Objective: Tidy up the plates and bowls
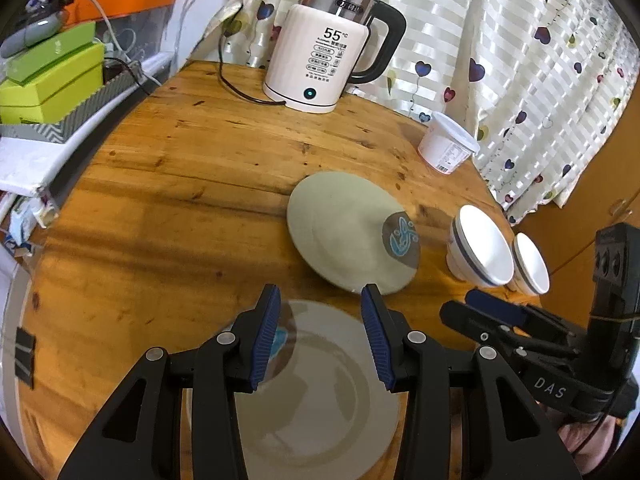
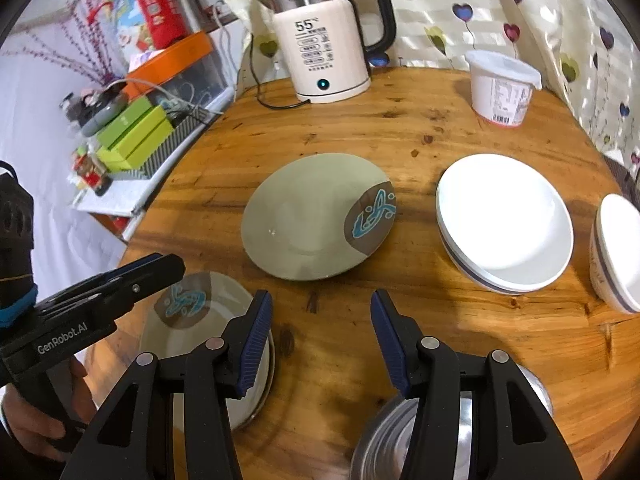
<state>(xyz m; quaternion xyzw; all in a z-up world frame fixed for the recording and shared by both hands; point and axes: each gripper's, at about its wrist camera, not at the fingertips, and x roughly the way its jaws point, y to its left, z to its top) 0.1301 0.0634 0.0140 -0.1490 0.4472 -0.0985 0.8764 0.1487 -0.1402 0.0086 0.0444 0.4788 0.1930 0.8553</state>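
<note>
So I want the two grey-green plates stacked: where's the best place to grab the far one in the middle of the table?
Take the far plate by its thin near rim, coming in low from the front. It lies flat on the table, so only the edge offers a pinch. That rim faces the open right tool with bare wood between.

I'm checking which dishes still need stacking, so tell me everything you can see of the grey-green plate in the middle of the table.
The grey-green plate is round, shallow and smooth, ceramic by its look, with a brown oval patch bearing a blue squiggle design at its right edge. It lies flat and right way up on the wooden table, empty, with nothing stacked on it. It sits apart from the white bowl on its right and the matching plate nearer the camera. No gripper touches it.
</note>
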